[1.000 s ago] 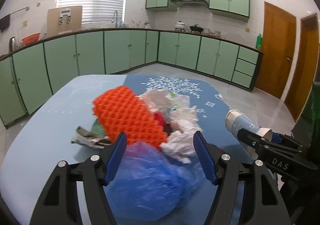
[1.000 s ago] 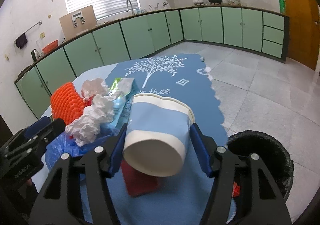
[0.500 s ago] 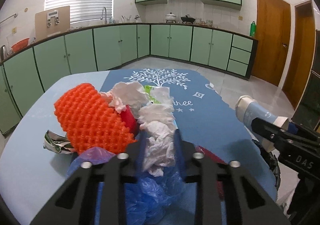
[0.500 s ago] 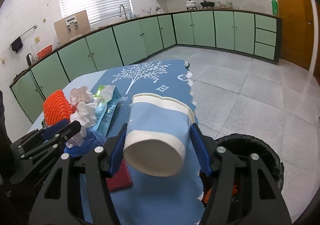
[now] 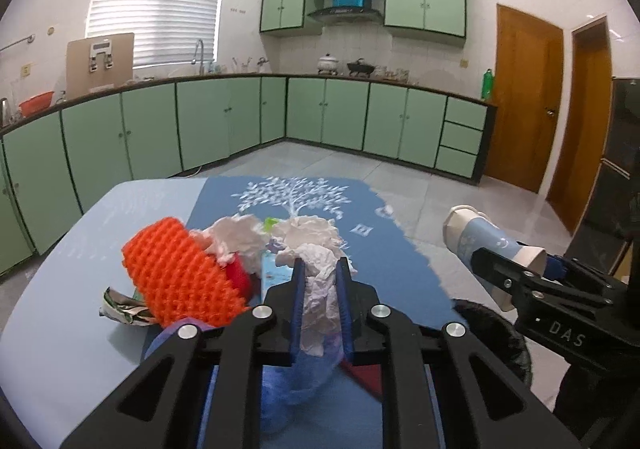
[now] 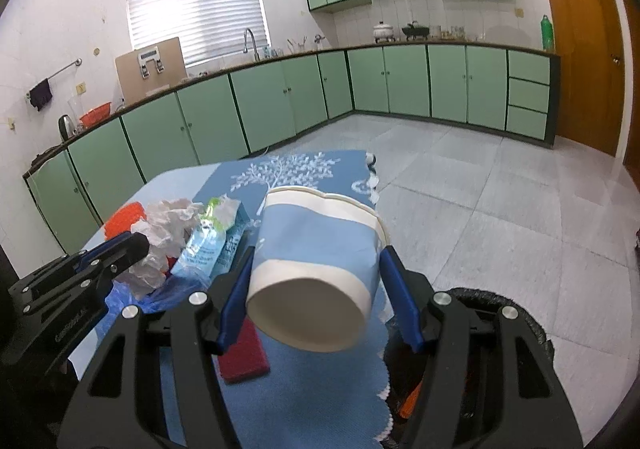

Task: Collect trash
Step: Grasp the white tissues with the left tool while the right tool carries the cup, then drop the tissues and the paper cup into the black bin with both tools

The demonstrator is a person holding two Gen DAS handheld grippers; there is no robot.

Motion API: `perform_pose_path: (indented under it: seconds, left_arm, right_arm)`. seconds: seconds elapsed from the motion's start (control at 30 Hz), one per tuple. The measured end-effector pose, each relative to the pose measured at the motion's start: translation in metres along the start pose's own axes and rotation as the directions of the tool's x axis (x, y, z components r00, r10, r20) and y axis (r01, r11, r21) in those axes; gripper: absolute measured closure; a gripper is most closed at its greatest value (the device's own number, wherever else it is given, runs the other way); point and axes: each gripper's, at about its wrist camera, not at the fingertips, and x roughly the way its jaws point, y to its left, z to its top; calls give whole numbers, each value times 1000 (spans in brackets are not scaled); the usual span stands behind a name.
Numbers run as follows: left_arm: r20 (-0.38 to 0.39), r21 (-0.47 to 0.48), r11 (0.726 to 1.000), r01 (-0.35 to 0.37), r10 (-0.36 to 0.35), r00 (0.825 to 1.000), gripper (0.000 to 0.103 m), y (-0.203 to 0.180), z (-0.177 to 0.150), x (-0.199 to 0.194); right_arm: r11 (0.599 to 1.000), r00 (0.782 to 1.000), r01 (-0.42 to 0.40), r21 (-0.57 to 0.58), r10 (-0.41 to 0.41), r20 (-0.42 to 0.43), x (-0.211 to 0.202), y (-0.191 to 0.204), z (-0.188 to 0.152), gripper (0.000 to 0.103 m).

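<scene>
Paper cup [image 6: 320, 273], on its side, clamped between the jaws of the right gripper [image 6: 318, 297], beside the table edge near the black bin [image 6: 516, 313]; crumpled tissue [image 5: 318, 289] pinched in the left gripper [image 5: 320, 301]. Neither yet binned; orange sponge [image 5: 180, 273], wrappers and blue bag remain on the table [image 5: 60, 289]. Legible: "DAS" on the right gripper.

Showing are two grippers, one paper cup [image 6: 316, 269], two crumpled white tissues [image 5: 316, 249], one orange foam net [image 5: 180, 273], one blue plastic bag [image 5: 296, 377], one black trash bin [image 6: 500, 313].
</scene>
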Motion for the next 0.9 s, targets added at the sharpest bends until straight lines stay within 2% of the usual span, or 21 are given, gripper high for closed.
perform_pose_path:
  seconds: [0.27, 0.5, 0.73, 0.9]
  left_arm:
    - [9, 30, 996, 84, -85, 996, 88, -36, 4, -11]
    - [-4, 72, 982, 175, -175, 985, 88, -84, 1, -9]
    - [-49, 106, 958, 265, -261, 964, 88, -136, -7, 11]
    - [-93, 109, 945, 307, -298, 950, 88, -164, -9, 39]
  right_arm:
    - [999, 998, 44, 22, -45, 34, -33, -26, 2, 43]
    - [991, 990, 129, 46, -131, 48, -60, -64, -4, 43]
    - [972, 975, 219, 87, -223, 27, -74, -115, -17, 43]
    - [958, 964, 265, 105, -265, -17, -62, -147, -31, 43]
